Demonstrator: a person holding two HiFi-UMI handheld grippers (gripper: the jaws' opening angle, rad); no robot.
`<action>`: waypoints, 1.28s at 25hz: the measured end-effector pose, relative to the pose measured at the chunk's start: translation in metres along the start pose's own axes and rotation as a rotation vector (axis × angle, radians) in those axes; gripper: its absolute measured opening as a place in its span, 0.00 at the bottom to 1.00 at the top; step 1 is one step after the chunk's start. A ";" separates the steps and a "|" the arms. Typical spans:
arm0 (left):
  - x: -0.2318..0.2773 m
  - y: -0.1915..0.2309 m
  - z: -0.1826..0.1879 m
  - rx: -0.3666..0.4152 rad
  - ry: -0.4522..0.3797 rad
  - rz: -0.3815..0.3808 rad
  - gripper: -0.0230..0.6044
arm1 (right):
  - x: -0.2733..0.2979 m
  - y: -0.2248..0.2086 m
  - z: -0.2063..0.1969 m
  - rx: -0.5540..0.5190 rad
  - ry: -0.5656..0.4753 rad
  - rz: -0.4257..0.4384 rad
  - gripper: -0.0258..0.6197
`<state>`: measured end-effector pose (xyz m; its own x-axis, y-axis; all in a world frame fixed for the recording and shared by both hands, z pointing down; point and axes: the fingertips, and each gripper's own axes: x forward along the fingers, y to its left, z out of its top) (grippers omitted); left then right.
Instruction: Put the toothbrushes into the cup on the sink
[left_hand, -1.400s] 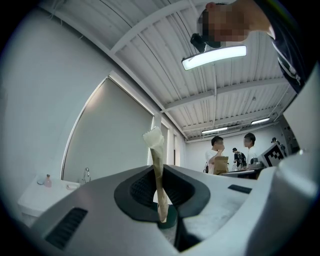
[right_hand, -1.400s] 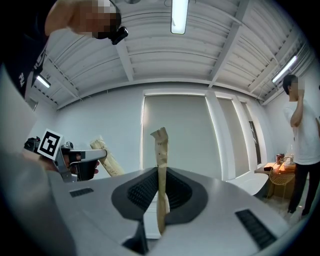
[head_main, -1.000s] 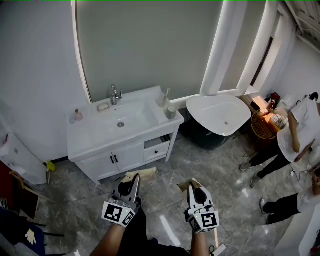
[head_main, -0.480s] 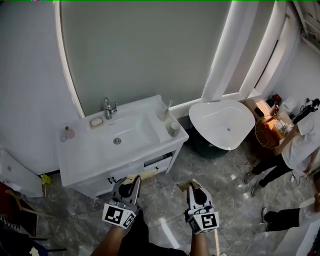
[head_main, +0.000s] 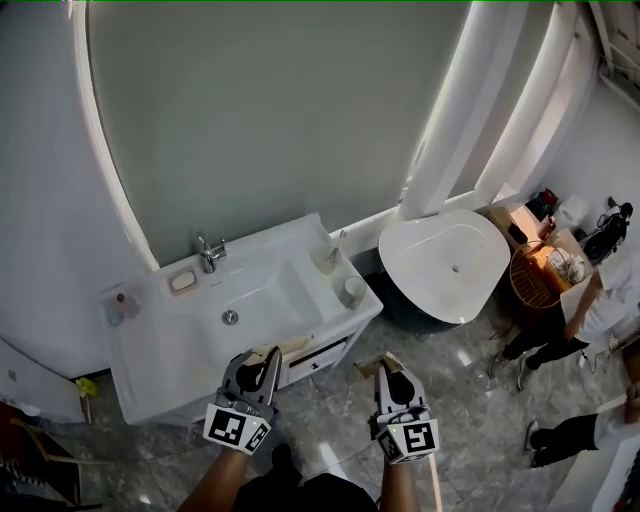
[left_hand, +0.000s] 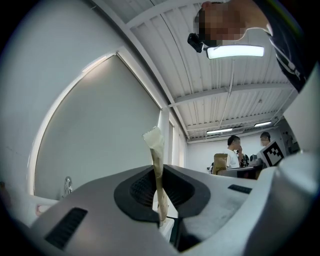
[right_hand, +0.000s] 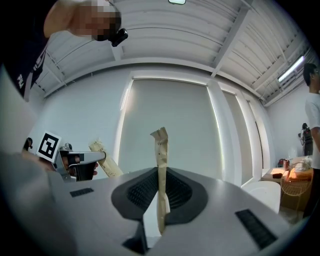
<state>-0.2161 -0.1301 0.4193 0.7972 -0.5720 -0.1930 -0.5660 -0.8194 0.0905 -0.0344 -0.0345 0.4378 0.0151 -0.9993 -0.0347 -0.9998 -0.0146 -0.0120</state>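
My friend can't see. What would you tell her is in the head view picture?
Seen from above, the left gripper grips one wrapped toothbrush and the right gripper a second toothbrush, over a grey floor. Ahead stands a white sink with a cup on its right end, below a tall arched panel; a white bathtub sits right of it.
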 end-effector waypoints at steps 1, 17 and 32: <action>0.006 0.006 0.000 -0.001 0.000 -0.001 0.11 | 0.008 0.000 0.001 0.000 0.000 0.000 0.12; 0.038 0.028 -0.003 0.012 -0.002 0.030 0.11 | 0.066 -0.003 -0.008 0.003 0.009 0.077 0.12; 0.059 0.030 -0.019 0.007 0.017 -0.001 0.11 | 0.081 -0.027 -0.018 -0.007 0.012 0.055 0.12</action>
<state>-0.1822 -0.1890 0.4290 0.8010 -0.5719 -0.1768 -0.5667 -0.8196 0.0837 -0.0069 -0.1155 0.4530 -0.0399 -0.9989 -0.0232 -0.9992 0.0399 -0.0037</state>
